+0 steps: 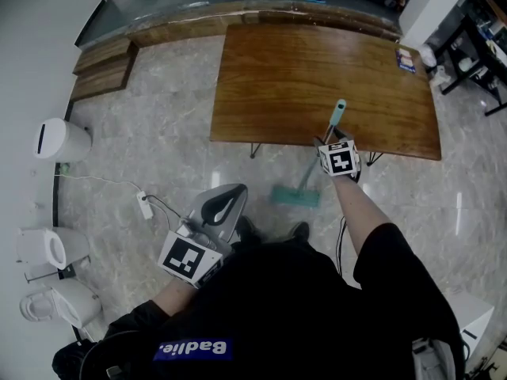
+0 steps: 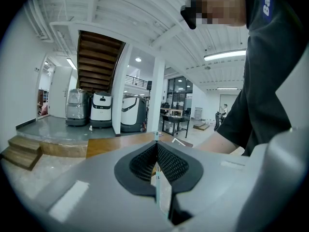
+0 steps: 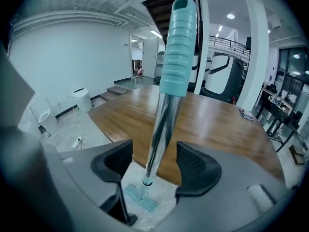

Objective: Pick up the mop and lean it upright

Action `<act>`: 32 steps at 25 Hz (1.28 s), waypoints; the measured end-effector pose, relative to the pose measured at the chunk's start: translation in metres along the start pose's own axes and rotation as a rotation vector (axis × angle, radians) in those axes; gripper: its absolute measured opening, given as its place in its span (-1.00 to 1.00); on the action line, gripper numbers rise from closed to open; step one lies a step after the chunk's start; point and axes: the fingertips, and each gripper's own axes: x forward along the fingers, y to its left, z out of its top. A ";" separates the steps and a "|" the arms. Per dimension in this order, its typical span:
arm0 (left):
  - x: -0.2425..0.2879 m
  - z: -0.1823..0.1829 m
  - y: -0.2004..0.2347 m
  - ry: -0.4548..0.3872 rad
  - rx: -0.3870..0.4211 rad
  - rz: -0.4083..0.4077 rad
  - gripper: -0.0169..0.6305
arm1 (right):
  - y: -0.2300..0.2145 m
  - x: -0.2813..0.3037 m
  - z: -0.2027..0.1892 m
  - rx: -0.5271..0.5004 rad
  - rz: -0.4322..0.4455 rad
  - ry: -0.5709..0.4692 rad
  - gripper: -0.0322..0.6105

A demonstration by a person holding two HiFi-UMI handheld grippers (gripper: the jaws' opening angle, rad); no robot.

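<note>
The mop stands upright, its teal grip [image 1: 339, 111] against the front edge of the wooden table [image 1: 317, 70] and its teal head [image 1: 296, 196] flat on the marble floor. My right gripper [image 1: 328, 140] sits at the pole just below the grip. In the right gripper view the chrome pole [image 3: 161, 129] runs up between the pads [image 3: 194, 166] with a gap on each side, so the right gripper [image 3: 154, 161] is open around it. My left gripper [image 1: 225, 203] is low at my left side; its jaws [image 2: 157, 153] are shut with nothing between them.
White bins [image 1: 62, 139] line the left wall, with a power strip and cable [image 1: 145, 204] on the floor near them. Wooden steps [image 1: 103, 66] rise at the far left. A small booklet [image 1: 405, 59] lies on the table's right end.
</note>
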 end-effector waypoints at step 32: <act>0.014 0.000 -0.023 -0.020 -0.011 -0.075 -0.89 | -0.031 -0.058 -0.053 0.105 -0.081 0.003 0.13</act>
